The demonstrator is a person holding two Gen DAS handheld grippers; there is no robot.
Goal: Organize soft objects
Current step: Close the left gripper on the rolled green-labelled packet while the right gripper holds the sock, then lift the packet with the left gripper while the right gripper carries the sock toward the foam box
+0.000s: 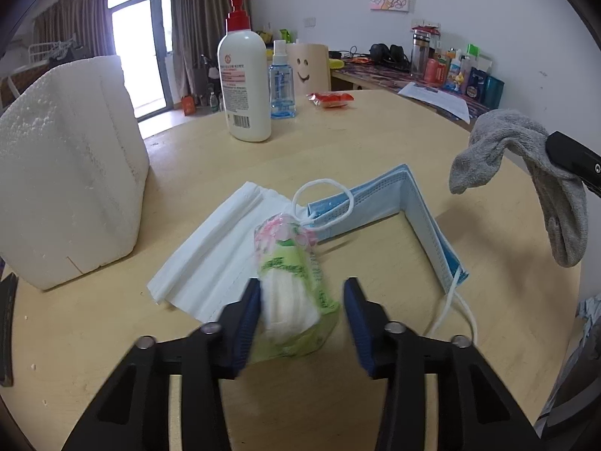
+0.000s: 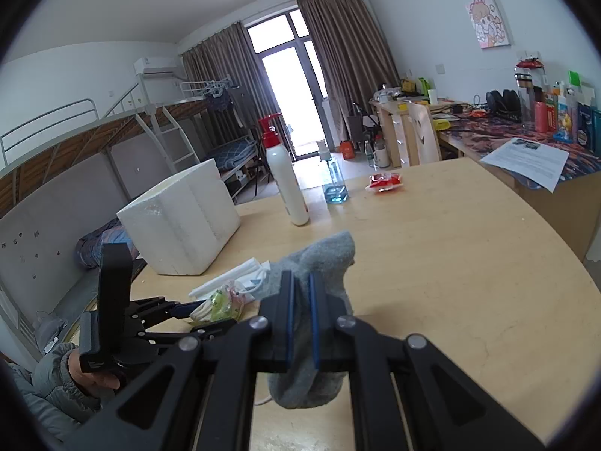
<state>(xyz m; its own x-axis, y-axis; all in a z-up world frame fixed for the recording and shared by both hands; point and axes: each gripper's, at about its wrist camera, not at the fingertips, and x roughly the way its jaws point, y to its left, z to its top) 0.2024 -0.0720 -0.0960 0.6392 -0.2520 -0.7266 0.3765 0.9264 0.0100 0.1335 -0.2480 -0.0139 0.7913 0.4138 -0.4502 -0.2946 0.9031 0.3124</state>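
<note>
Left wrist view: the left gripper [image 1: 302, 315] straddles a green plastic pack of white tissues [image 1: 291, 285] on the round wooden table [image 1: 375, 143], right pad clear. The right gripper [image 2: 300, 319] clamps a grey sock [image 2: 319, 259]. The white foam box's [image 1: 67, 173] inside is hidden.

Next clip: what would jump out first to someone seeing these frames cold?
A grey sock hangs clamped in the right gripper above the round wooden table. Near the front edge, the left gripper straddles a green tissue packet lying on a white face mask, beside a blue face mask.
</note>
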